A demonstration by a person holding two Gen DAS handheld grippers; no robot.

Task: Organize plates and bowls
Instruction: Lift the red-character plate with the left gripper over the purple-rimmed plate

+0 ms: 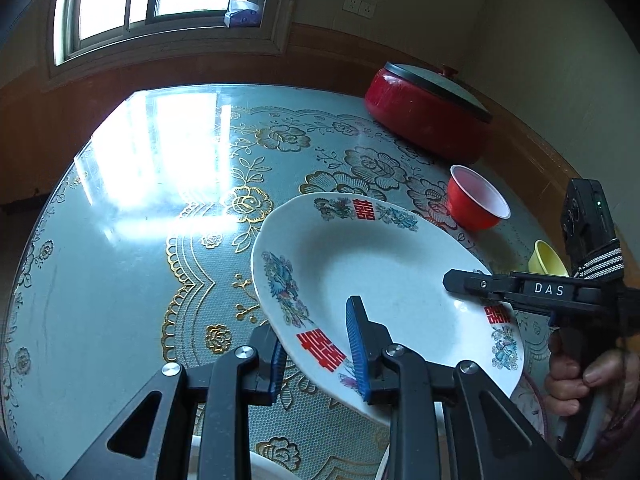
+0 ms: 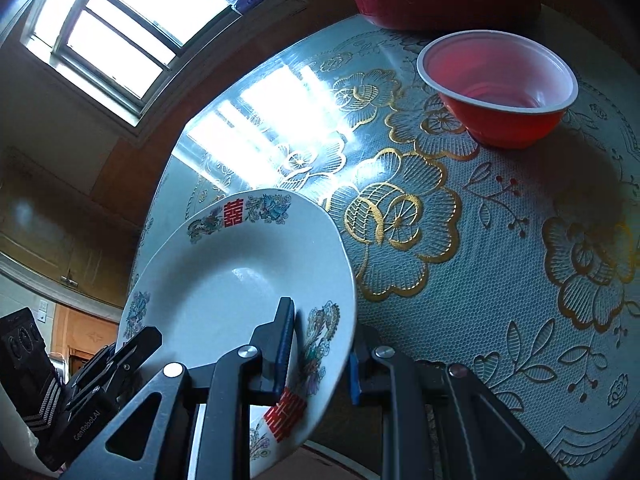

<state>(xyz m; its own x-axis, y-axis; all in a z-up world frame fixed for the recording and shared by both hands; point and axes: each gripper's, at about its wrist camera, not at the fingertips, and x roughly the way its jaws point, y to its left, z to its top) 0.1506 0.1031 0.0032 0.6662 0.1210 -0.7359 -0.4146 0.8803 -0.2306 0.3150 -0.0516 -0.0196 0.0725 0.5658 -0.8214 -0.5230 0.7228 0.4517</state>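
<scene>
A white plate (image 1: 384, 276) with red characters and flower prints is held tilted above the table. My left gripper (image 1: 320, 348) is shut on its near rim, one blue pad above and one below. My right gripper (image 2: 320, 344) is shut on the opposite rim of the same plate (image 2: 224, 280); it also shows in the left wrist view (image 1: 472, 286). A red bowl (image 1: 478, 202) with a white inside stands upright on the table, beyond the plate; it shows in the right wrist view (image 2: 498, 88) too. A small yellow bowl (image 1: 546, 259) sits behind the right gripper.
A red pot with a dark lid (image 1: 430, 110) stands at the table's far right edge. The round table (image 1: 120, 240) has a glass top over a gold-flowered cloth. White dishware edges (image 1: 264, 466) show under my left gripper. Wooden wall panelling and a window lie beyond.
</scene>
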